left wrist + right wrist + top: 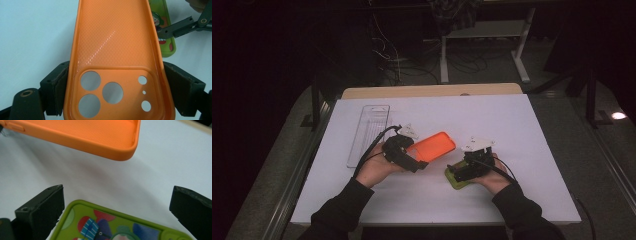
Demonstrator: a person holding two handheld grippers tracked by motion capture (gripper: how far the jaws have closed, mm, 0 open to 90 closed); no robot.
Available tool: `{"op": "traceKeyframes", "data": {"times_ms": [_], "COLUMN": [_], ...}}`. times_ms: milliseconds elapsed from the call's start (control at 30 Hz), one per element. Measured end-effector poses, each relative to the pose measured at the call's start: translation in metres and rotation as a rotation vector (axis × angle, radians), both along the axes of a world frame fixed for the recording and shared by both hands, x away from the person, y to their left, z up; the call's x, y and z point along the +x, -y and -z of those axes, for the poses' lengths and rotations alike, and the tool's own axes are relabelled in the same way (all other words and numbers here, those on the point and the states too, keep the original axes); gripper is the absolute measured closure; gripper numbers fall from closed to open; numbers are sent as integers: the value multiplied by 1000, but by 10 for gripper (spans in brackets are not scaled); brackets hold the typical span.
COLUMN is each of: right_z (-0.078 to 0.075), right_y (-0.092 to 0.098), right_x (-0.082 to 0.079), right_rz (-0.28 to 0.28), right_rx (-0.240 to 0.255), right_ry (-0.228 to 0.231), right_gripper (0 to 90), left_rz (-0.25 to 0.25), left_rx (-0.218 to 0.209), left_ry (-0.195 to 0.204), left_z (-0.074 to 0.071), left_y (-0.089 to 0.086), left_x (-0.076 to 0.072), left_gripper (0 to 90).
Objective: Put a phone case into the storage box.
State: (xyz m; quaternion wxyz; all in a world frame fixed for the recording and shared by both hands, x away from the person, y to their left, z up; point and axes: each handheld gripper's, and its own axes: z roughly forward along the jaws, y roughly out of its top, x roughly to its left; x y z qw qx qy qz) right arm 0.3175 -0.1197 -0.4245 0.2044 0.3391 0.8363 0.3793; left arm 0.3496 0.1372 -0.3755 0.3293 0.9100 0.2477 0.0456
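My left gripper [418, 158] is shut on the camera-hole end of an orange phone case [434, 145], which it holds tilted above the white table. In the left gripper view the black pads [58, 87] press both long sides of the orange phone case [115, 45], its inside facing up. A green phone case [454, 179] with a cartoon print lies flat on the table to the right. My right gripper [463, 171] stands over it, open. In the right gripper view the green phone case [112, 225] lies between the wide-apart jaws of my right gripper [117, 205], and the orange phone case [100, 137] hangs beyond.
A long clear plastic tray [369, 132] lies at the back left of the white table cover [512, 130]. A wooden table edge [432, 91] runs behind it. Cables and desk legs stand on the dark floor farther back.
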Motion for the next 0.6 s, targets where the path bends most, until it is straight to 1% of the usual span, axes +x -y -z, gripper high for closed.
{"op": "traceKeyframes", "data": {"times_ms": [67, 100, 167, 200, 233, 267, 300, 433, 467, 500, 567, 600], "right_z": [0, -1, -1, -1, -2, -1, -1, -1, -1, -1, 0, 0], "right_y": [-1, -2, -4, -6, -6, -7, -8, -12, -13, -13, -16, -17], "right_x": [-1, -3, -4, -6, -6, -7, -7, -10, -11, -12, -14, -15], "right_rz": [2, 0, -7, 0, -12, -11, -17, -35, -40, -52, -59, -69], "right_rx": [3, -28, -53, -62, -81, -93, -113, -178, -198, -223, -256, -285], "right_ry": [7, 43, 71, 83, 99, 113, 130, 194, 212, 233, 255, 283], "right_gripper": [0, 0, 0, 0, 0, 0, 0, 0, 0, 0, 0, 0], "left_rz": [-1, 3, 1, -11, -11, -20, -18, -9, -8, 8, 12, 17], "left_rx": [-5, 0, 0, -16, -16, -26, -26, -17, -15, -1, 2, 7], "left_ry": [-1, 3, 3, 2, 2, -3, -4, -5, 1, 5, 6, 8], "left_z": [0, 0, 0, 1, 1, 1, 1, 1, 1, 1, 1, 0], "left_y": [0, -1, -1, 0, 0, 0, 0, 0, 0, -1, -1, -1], "left_x": [0, 0, 0, 0, 0, -1, -1, 0, 0, 1, 1, 1], "left_gripper": [160, 160, 160, 160, 160, 160, 160, 160, 160, 160, 160, 160]}}
